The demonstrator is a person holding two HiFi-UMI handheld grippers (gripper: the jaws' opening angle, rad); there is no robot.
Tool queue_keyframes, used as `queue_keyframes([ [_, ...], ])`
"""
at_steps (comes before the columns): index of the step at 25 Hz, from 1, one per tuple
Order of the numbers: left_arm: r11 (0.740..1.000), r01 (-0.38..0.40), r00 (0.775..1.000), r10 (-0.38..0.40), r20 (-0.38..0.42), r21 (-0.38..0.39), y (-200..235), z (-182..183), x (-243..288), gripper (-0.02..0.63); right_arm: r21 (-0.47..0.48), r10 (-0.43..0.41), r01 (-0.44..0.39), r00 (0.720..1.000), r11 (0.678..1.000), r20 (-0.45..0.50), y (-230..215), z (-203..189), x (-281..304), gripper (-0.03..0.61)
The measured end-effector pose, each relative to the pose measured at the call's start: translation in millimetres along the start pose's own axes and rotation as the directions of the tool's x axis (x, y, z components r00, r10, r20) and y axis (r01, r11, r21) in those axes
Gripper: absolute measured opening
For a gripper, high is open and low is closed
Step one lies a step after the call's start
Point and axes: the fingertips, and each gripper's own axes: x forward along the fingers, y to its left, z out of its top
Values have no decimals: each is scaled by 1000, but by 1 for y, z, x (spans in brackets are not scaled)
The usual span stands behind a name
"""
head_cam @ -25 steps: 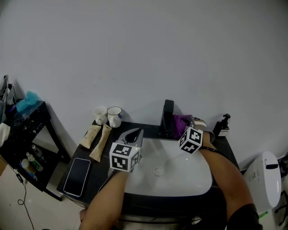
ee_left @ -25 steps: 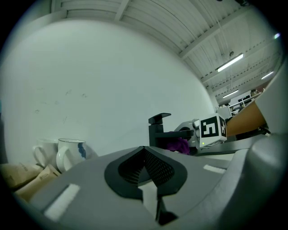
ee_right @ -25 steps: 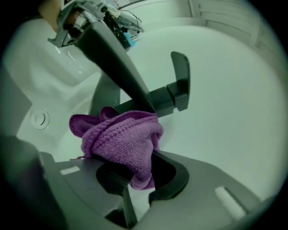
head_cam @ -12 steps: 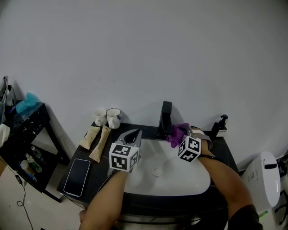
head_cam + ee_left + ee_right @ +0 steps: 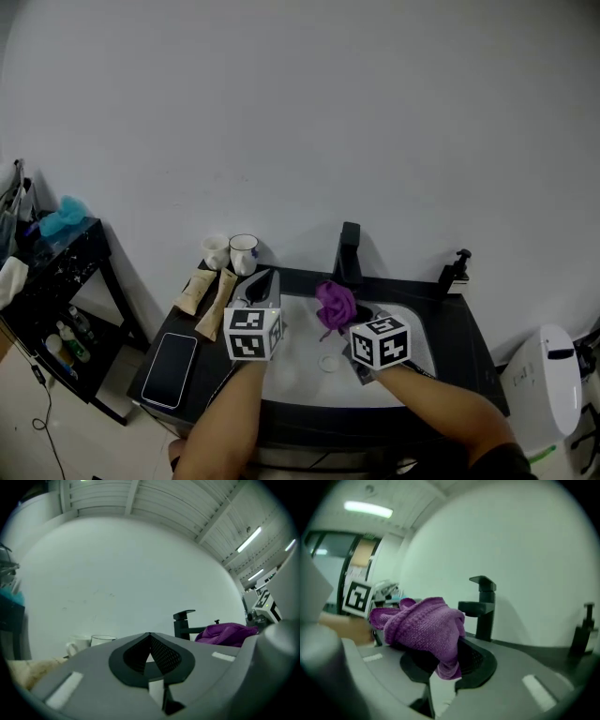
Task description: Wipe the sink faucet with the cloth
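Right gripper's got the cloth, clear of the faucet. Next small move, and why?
Probably carry the right gripper forward until the cloth meets the faucet at its spout. Its jaws are clamped on the cloth, but a gap shows between cloth and faucet.

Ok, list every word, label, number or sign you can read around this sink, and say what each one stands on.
No legible text anywhere in these views.
Left marker cube and right marker cube: black-and-white square codes, no letters.
Mug: blue print, too small to read.
Beige tubes: no print can be made out.
Phone: screen dark, nothing shown.
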Motion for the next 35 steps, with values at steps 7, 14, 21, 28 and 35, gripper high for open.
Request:
queue_keyframes([
  [7,996,-59,993,64,96,-59,18,21,-25,17,421,-183,72,956,904,230,11,51,58,76],
  [14,997,-78,988,80,132,-22,14,29,-35,17,602,-343,97,887,792,309,-12,101,80,72],
  [21,997,-74,984,69,167,23,5,38,-41,17,744,-432,125,871,656,234,-28,73,98,71],
  [28,998,-43,983,34,178,45,-4,42,-39,17,816,-421,99,888,569,186,-24,32,104,71],
  [35,997,-65,983,57,173,44,4,41,-38,17,730,-326,74,922,679,210,-5,21,97,69],
])
